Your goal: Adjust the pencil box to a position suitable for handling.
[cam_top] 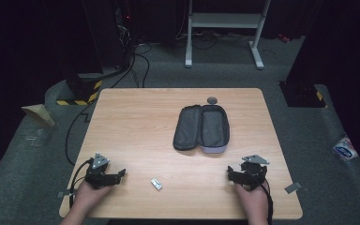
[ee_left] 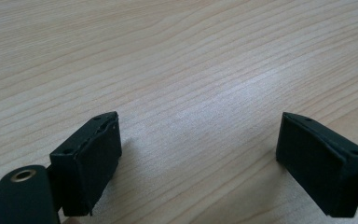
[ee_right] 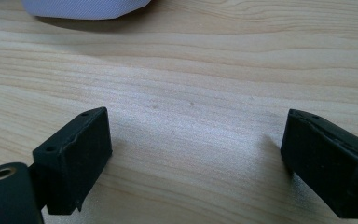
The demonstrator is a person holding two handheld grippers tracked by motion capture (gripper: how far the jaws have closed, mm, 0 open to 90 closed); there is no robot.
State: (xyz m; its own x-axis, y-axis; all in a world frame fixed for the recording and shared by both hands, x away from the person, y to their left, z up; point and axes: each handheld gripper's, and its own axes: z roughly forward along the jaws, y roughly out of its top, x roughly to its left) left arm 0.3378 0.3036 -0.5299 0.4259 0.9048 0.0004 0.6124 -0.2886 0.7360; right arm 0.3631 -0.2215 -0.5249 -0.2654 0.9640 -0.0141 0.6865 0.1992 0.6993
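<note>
Both grippers sit low at the near edge of the worktop, and nothing has been picked up yet. The left gripper rests at the near left, jaws spread wide with only bare wood between them in its own view. The right gripper mirrors it at the near right, jaws also parted and empty.

Between them, a little nearer the left one, lies a small silvery oblong object, flat on the wood and angled; it is too small to say what it is. Further back, right of centre, an open pouch lies unzipped with both halves spread flat, showing a grey fabric lining and rounded corners. Its pale outer shell peeks in at the top of the right gripper view. Just beyond the pouch sits a small round grey disc.

By the look of it the work is at its very start: the small object is untouched, well apart from the pouch, and the pouch is already open and empty. Picking up, carrying and placing all seem left to do.

The worktop is light wood-grain laminate, smooth with a soft sheen; the gripper pads are matte black blocks.
</note>
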